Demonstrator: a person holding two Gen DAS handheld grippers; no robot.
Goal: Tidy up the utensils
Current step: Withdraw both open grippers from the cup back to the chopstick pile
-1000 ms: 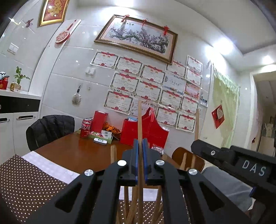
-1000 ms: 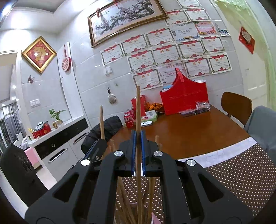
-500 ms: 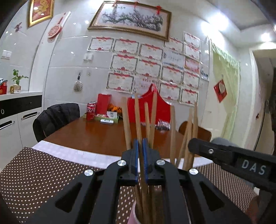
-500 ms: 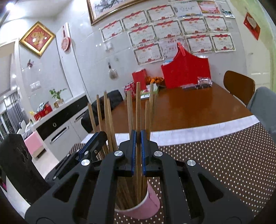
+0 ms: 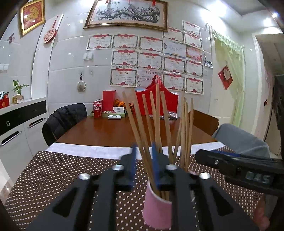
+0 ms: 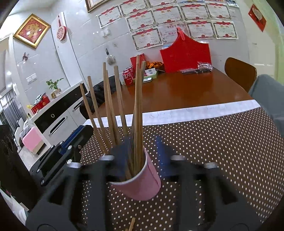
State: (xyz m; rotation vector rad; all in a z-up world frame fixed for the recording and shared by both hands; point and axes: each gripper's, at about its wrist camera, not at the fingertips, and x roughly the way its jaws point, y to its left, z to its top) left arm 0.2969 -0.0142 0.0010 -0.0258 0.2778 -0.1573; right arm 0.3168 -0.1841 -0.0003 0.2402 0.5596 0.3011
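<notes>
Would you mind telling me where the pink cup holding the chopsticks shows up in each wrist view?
Left wrist view: pink cup at bottom centre, just right of middle, partly behind the gripper's fingers.
Right wrist view: pink cup at lower centre, tilted in the picture, between the blurred fingers.
Shared landmark: the red bag on the far table.

Upright chopsticks [image 6: 136, 113] in pink cup [image 6: 142, 184] between both grippers; apparently bare mat [image 6: 213, 142] beyond.

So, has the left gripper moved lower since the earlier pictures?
Yes. The left gripper has sunk: the wall painting sits higher in its view, and the pink cup now shows below it.
</notes>
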